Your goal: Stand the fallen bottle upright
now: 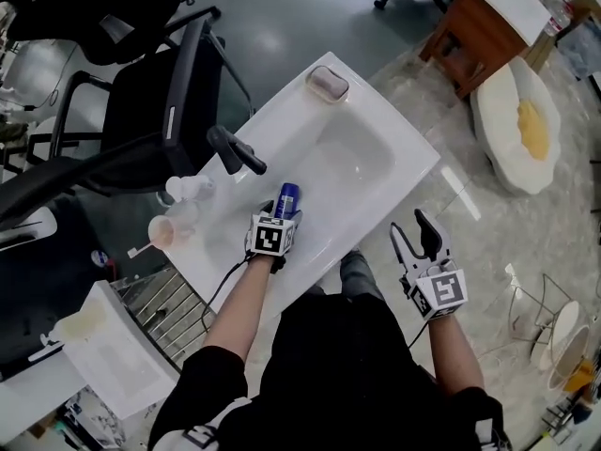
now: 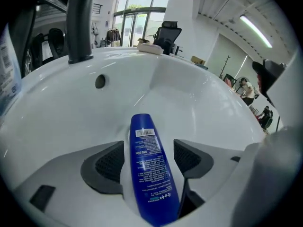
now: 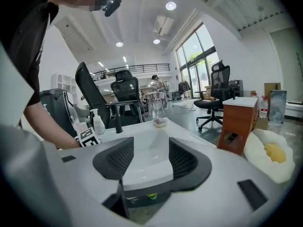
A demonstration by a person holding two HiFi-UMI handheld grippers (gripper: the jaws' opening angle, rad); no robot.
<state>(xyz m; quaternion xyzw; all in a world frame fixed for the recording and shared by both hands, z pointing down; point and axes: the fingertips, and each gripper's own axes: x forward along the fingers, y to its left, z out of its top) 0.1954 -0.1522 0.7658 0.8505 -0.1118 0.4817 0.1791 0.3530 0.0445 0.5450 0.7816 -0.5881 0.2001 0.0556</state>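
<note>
A blue bottle lies on its side in the white sink, near the front left of the basin. My left gripper is down over it and open. In the left gripper view the bottle runs lengthwise between the two pads, with a gap showing on each side. My right gripper hangs open and empty off the sink's front edge, above the floor. In the right gripper view, its jaws point level across the sink with nothing between them.
A black faucet stands at the sink's left rim, and a soap dish sits at the far corner. A pump bottle and a cup stand left of the basin. An office chair is behind, and a wooden cabinet stands far right.
</note>
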